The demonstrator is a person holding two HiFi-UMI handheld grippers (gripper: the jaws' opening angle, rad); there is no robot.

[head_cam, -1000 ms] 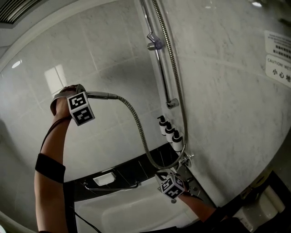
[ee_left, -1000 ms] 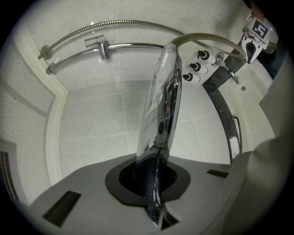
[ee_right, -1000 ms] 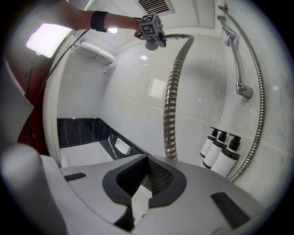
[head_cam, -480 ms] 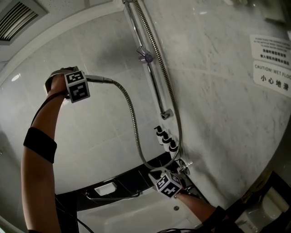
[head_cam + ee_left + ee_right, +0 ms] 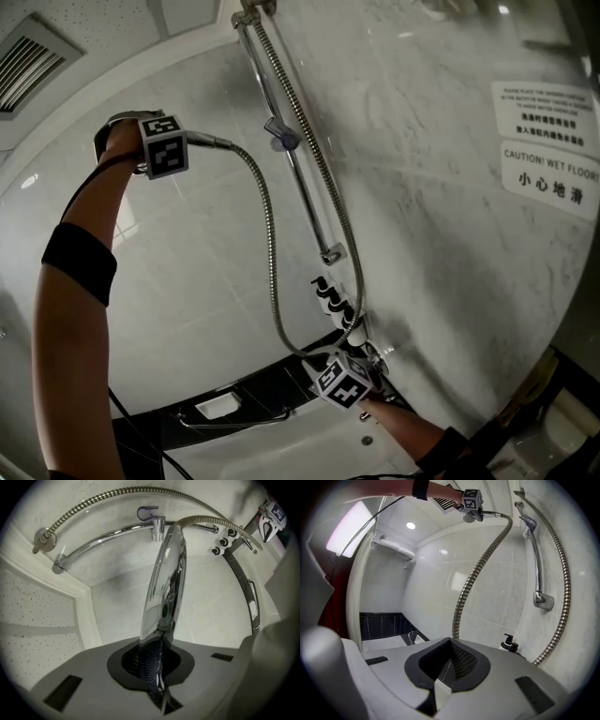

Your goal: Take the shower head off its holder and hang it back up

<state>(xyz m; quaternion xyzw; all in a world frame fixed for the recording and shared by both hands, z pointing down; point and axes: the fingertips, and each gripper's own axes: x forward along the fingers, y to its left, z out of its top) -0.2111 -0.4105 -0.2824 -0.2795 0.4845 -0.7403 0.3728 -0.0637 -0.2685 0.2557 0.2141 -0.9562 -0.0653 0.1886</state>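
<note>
The left gripper (image 5: 159, 686) is clamped tight on the shower head (image 5: 165, 588), its jaws closed on the chrome body's near end; the long axis runs straight out along the jaws, and the far end, where the hose (image 5: 270, 262) joins, points at the holder (image 5: 149, 513) on the slide rail (image 5: 305, 192). In the head view the gripper is raised at the upper left, with the head's stem lying about level and aimed right; the head is off the holder, to the left of the rail and apart from it. The hose drops from the stem in a long loop to the tap fitting (image 5: 375, 354) low on the marble wall.

The right gripper (image 5: 443, 681) is low beside that fitting, jaws pressed together with nothing seen between them; the hose rises just beyond it.

The spray face cannot be seen; the hand and marker cube cover it in the head view, and the near end is sunk between the jaws in the left gripper view. The hose's lower end disappears behind the right gripper's body in its own view. The right arm is cut off at the bottom edge. Pump bottles (image 5: 328, 298) below the rail are small and partly overlap; the warning sign (image 5: 548, 173) is cut at the right edge.
</note>
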